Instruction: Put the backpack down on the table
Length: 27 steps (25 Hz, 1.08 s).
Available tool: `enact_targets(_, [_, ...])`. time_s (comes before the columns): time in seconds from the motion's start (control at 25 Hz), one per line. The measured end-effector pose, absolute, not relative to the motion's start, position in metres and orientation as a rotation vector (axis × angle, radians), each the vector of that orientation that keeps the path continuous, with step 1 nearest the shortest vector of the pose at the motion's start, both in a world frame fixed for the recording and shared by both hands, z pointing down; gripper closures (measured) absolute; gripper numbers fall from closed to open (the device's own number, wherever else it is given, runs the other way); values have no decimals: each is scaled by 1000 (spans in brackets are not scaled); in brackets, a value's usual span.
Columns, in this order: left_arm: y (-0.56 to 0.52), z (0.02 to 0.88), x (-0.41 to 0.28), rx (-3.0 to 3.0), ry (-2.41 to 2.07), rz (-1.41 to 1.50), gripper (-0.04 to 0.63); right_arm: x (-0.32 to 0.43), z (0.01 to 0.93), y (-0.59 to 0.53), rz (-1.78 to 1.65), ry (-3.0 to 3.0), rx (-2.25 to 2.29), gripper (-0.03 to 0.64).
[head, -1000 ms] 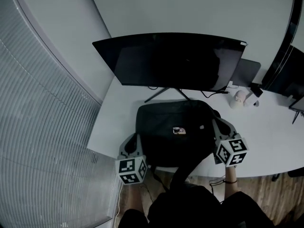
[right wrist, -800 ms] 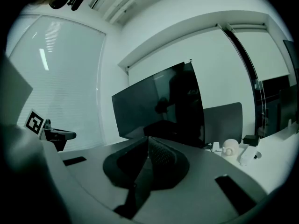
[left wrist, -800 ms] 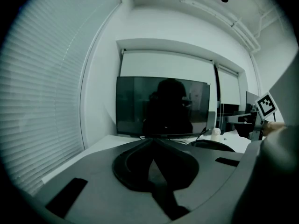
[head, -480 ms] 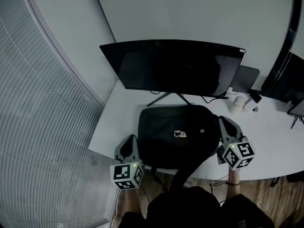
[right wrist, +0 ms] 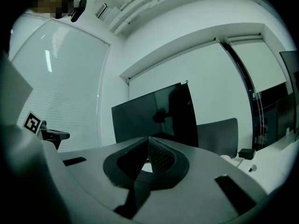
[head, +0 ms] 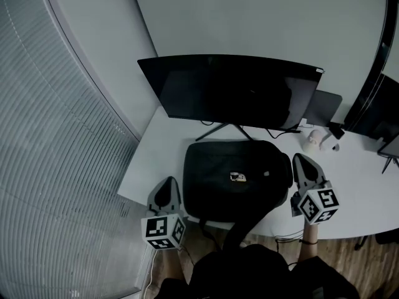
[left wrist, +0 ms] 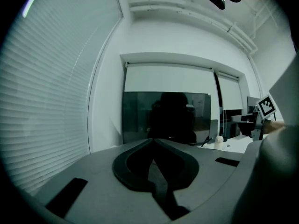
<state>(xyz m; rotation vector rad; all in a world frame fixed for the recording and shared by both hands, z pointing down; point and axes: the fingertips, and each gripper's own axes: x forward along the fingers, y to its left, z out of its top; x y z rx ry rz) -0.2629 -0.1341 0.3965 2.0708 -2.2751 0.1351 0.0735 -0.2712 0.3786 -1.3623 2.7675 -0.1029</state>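
Observation:
A black backpack [head: 234, 179] lies flat on the white table [head: 365, 185], in front of the monitor, and one strap [head: 240, 229] hangs over the near edge. My left gripper [head: 167, 184] hovers just off the backpack's left side, at the table's near edge, apart from it. To the backpack's right, my right gripper [head: 300, 159] is held close beside it. Both are shut with nothing between the jaws, as the left gripper view [left wrist: 153, 140] and the right gripper view [right wrist: 148, 138] also show. In those two views the gripper bodies hide the backpack.
A wide dark monitor [head: 230, 89] stands on the table behind the backpack, also seen as the monitor [left wrist: 166, 118] and the monitor [right wrist: 154, 113]. A grey laptop [head: 324, 108] and a small white object [head: 313, 139] sit at the back right. Window blinds [head: 56, 167] fill the left.
Both grippers have drawn out from the backpack's sides and risen, the left toward the near left, the right further right. The backpack stays still on the table.

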Motion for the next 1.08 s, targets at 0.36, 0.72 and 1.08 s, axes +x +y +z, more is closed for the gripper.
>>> enact_targets(0.36, [-134, 397, -261, 2069, -2283, 136, 580, 74, 377, -271, -90, 2772, -1341, 603])
enact_targets(0.72, [-133, 401, -263, 2050, -2279, 139, 580, 77, 382, -270, -88, 2776, -1352, 603])
enact_targets(1.08, [-136, 409, -266, 2030, -2269, 153, 580, 75, 389, -272, -89, 2790, -1360, 603])
